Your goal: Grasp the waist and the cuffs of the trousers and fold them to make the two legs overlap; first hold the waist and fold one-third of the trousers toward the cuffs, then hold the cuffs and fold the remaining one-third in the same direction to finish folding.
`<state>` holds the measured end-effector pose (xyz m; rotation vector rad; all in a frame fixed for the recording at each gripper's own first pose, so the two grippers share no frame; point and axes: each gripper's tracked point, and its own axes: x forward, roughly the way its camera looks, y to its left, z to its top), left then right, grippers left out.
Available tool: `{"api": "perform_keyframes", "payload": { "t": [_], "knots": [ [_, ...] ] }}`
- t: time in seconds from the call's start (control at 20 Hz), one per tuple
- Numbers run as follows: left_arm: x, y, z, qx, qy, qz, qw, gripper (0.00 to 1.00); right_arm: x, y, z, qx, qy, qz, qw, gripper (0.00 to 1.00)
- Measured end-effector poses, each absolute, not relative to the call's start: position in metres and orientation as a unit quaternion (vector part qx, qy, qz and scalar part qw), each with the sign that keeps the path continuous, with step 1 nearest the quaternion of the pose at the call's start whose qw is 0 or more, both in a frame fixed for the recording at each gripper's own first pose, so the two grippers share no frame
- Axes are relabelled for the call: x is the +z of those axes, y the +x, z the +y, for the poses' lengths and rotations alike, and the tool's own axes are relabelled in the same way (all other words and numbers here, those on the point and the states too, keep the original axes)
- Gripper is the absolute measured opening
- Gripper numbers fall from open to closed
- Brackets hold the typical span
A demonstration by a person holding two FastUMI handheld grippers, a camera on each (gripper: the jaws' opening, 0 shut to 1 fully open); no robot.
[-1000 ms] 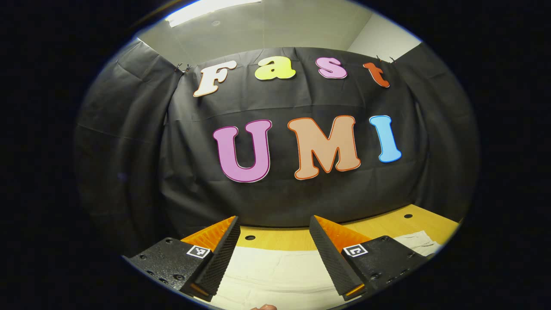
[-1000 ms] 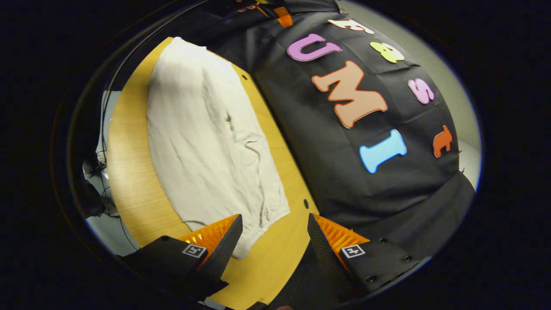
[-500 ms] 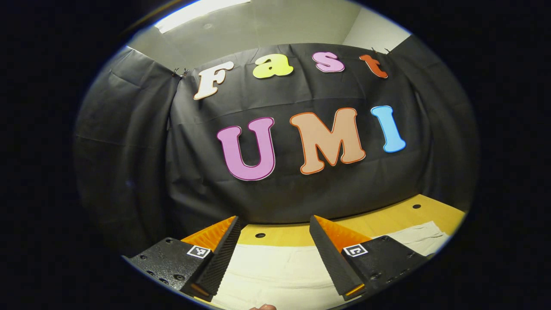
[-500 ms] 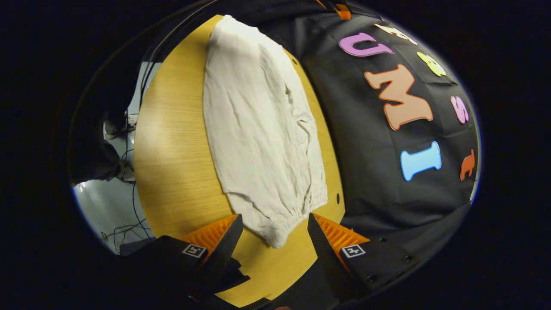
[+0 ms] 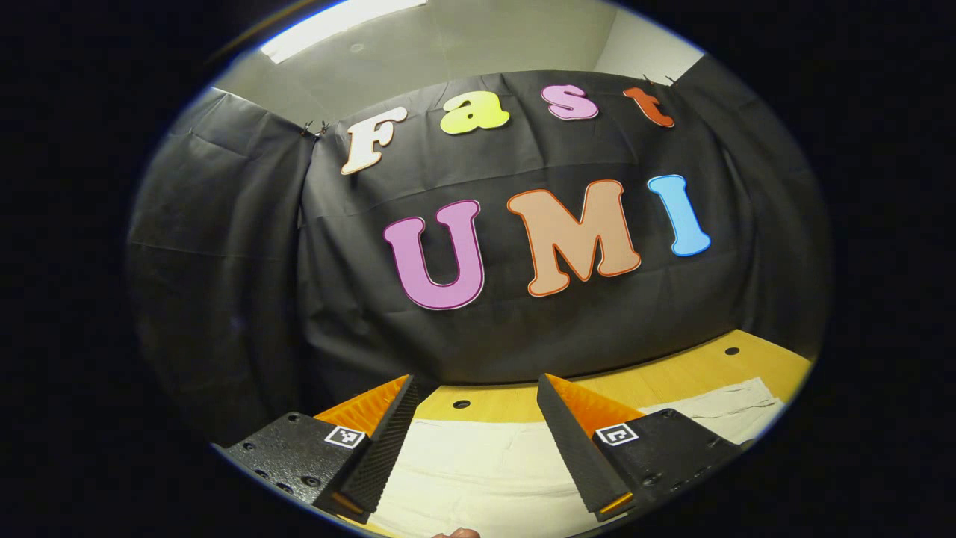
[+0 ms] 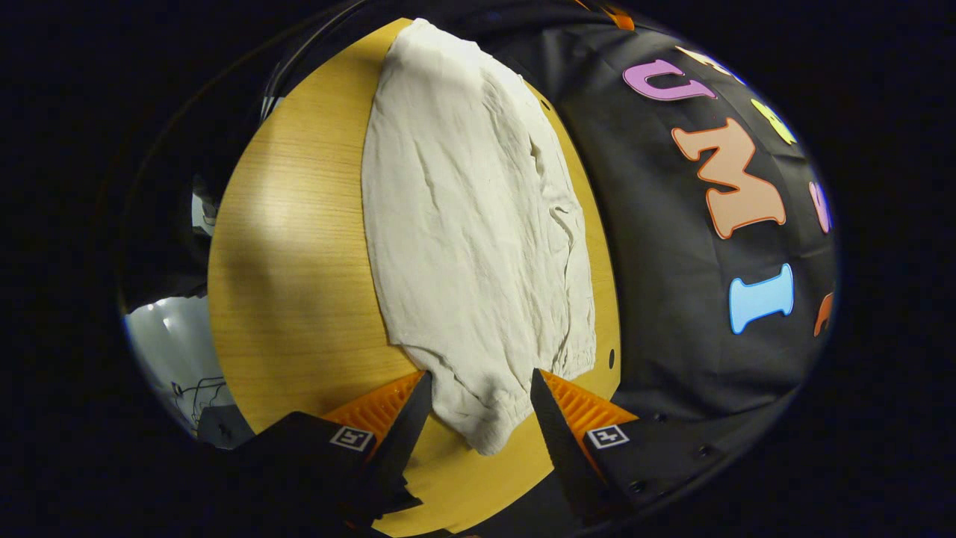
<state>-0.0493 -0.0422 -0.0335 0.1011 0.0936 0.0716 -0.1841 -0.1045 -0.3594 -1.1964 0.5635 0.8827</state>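
Straddling the gathered end of the trousers (image 6: 478, 224), the right gripper (image 6: 478, 407) stands with its jaws wide and a rounded fold of elastic hem between them, cloth close to both fingers but neither pressing on it as far as I can tell. Whether that gathered end is the waist or a cuff is hard to say. From there the trousers run away along the counter (image 6: 299, 261), one long pale strip, lying flat with soft creases, their far edge near the booth's wall.

The left gripper (image 5: 476, 448) is also wide apart and holds nothing; it hovers low over another stretch of the same cloth (image 5: 478, 463), pointed toward the wall, with bare counter (image 5: 672, 381) and a further pale patch off to its right side.

Judging by the wrinkles and the way the hem puckers, this is thin, light, limp fabric. It should weigh almost nothing, will not keep its shape when lifted, and will sag and drag between the two holds. It looks matte, so slipping out of closed fingers seems unlikely, but a shallow pinch may catch only the top layer and leave the lower one on the counter. The sensible hold is on the thick gathered hem itself, taken deep enough to gather every layer, with the other gripper taking the same edge at its other corner so the fold line stays straight. Lifting only slightly and carrying slowly should keep the layers from sliding apart.
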Motion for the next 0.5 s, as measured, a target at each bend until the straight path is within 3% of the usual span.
{"api": "perform_keyframes", "payload": {
  "t": [0.1, 0.2, 0.25, 0.3, 0.35, 0.4, 0.5],
  "knots": [
    [-0.035, -0.051, -0.045, 0.037, 0.053, 0.047, 0.997, 0.95, -0.365, -0.179, -0.102, 0.393, -0.541, 0.25, 0.7, 0.81],
    [-0.038, -0.051, -0.046, 0.039, 0.053, 0.05, 0.997, 0.95, -0.37, -0.178, -0.097, 0.391, -0.55, 0.248, 0.695, 0.69],
    [-0.043, -0.051, -0.046, 0.039, 0.053, 0.055, 0.996, 0.95, -0.373, -0.178, -0.095, 0.39, -0.556, 0.248, 0.691, 0.53],
    [-0.046, -0.052, -0.046, 0.041, 0.056, 0.061, 0.996, 0.95, -0.377, -0.178, -0.094, 0.389, -0.562, 0.251, 0.685, 0.5],
    [-0.051, -0.054, -0.043, 0.043, 0.062, 0.066, 0.995, 0.96, -0.38, -0.179, -0.094, 0.387, -0.567, 0.252, 0.682, 0.3],
    [-0.052, -0.055, -0.04, 0.045, 0.067, 0.067, 0.994, 0.95, -0.382, -0.181, -0.093, 0.386, -0.568, 0.253, 0.682, 0.22],
    [-0.054, -0.056, -0.034, 0.044, 0.076, 0.061, 0.994, 0.96, -0.382, -0.183, -0.092, 0.379, -0.559, 0.262, 0.689, 0.22]
  ]
}}
